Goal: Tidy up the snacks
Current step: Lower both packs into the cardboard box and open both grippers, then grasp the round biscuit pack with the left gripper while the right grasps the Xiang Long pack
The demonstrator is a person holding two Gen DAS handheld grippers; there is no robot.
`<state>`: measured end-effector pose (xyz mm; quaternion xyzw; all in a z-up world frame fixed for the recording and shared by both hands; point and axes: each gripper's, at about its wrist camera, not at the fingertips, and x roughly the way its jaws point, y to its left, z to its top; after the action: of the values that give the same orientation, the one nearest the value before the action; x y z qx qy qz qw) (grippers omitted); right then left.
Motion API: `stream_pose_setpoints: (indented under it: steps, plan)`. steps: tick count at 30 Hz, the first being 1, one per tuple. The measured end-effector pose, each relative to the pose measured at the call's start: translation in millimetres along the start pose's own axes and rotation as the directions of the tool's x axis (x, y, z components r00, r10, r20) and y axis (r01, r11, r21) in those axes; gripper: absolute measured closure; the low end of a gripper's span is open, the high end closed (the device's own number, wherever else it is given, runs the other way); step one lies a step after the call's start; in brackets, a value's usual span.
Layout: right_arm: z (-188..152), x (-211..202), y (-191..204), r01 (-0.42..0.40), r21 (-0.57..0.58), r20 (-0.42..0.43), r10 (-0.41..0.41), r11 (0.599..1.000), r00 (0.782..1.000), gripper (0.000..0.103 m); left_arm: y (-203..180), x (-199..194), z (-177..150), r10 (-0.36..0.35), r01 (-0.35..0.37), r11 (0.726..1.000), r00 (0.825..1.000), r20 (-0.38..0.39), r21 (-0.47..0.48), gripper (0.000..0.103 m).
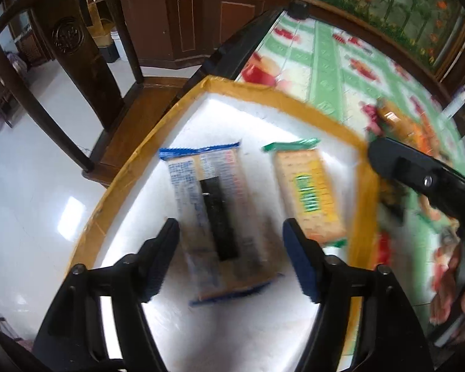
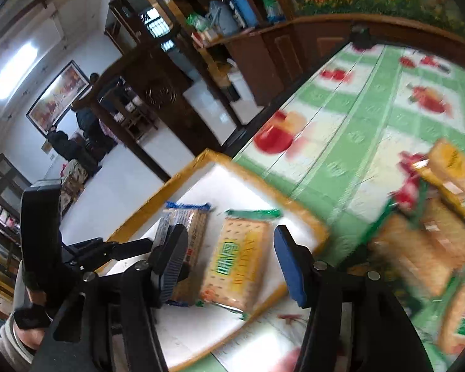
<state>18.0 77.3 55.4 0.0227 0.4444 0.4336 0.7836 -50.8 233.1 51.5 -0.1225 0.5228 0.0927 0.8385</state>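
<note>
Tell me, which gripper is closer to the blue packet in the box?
Left. The left gripper hangs right over the blue packet, jaws open on either side. The right gripper hangs over the green packet beside it.

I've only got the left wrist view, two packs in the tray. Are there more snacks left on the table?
Observer: Yes. The right wrist view shows a loose pile of cracker packs on the tablecloth, right of the tray.
Operator: Is the right gripper carrying one?
Observer: No. The right gripper is open and empty, above the green pack.
Operator: And the blue pack?
Observer: The blue pack lies flat beside the green one, partly hidden by the right gripper's left finger.
</note>
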Motion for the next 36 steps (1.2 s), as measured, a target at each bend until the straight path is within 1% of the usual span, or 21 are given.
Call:
stream_pose_setpoints:
  steps: [2, 5, 8, 12, 17, 19, 22, 26, 28, 31, 34, 36]
  plan:
    - [2.8, -19.4, -11.1, 0.040, 0.002, 0.028, -0.040, 0.999, 0.999, 0.044, -5.5, -12.9, -0.6, -0.041, 0.042, 0.999, 0.999, 0.026, -0.024, 0.021]
    - [3.8, -51.7, -37.4, 0.079, 0.031, 0.056, -0.081, 0.996, 0.995, 0.042, -21.7, -28.9, 0.0, -0.082, 0.083, 0.996, 0.994, 0.073, -0.018, 0.014]
    - [1.8, -73.0, -61.7, 0.144, 0.056, 0.062, -0.147, 0.988, 0.987, 0.041, -47.2, -33.8, 1.2, -0.119, 0.118, 0.993, 0.990, 0.078, 0.024, 0.013]
    - [-3.9, -85.5, -87.7, 0.192, 0.081, 0.038, -0.196, 0.978, 0.980, 0.041, -80.6, -27.5, 3.0, -0.133, 0.128, 0.987, 0.990, 0.048, 0.094, 0.013]
    - [-11.0, -88.2, -111.7, 0.181, 0.139, 0.021, -0.186, 0.974, 0.982, 0.041, -108.2, -22.7, 4.5, -0.130, 0.123, 0.981, 0.991, 0.037, 0.153, 0.013]
    - [-9.5, -84.8, -118.5, 0.202, 0.160, 0.015, -0.207, 0.966, 0.978, 0.040, -111.9, -23.6, 3.1, -0.124, 0.116, 0.980, 0.992, 0.038, 0.165, 0.013]
    - [-7.7, -81.2, -127.5, 0.233, 0.213, -0.014, -0.236, 0.949, 0.972, 0.036, -114.2, -23.2, 3.7, -0.121, 0.113, 0.980, 0.992, 0.038, 0.165, 0.013]
    - [-7.8, -74.2, -136.5, 0.256, 0.278, -0.043, -0.254, 0.926, 0.966, 0.036, -111.8, -20.8, 7.1, -0.125, 0.118, 0.981, 0.992, 0.033, 0.156, 0.013]
    - [-8.3, -72.5, -140.8, 0.253, 0.318, -0.043, -0.252, 0.914, 0.967, 0.034, -110.4, -18.9, 9.8, -0.123, 0.117, 0.982, 0.992, 0.032, 0.150, 0.013]
    - [-9.8, -66.7, -147.3, 0.230, 0.384, -0.060, -0.225, 0.894, 0.973, 0.032, -108.2, -17.3, 15.2, -0.115, 0.108, 0.984, 0.993, 0.039, 0.144, 0.013]
    - [-11.0, -64.3, -146.1, 0.235, 0.391, -0.066, -0.227, 0.890, 0.972, 0.032, -110.8, -14.2, 26.9, -0.102, 0.094, 0.986, 0.993, 0.053, 0.140, 0.013]
    - [-12.3, -67.8, -146.7, 0.225, 0.407, -0.056, -0.222, 0.885, 0.973, 0.032, -115.3, -10.2, 35.8, -0.094, 0.085, 0.986, 0.994, 0.053, 0.146, 0.013]
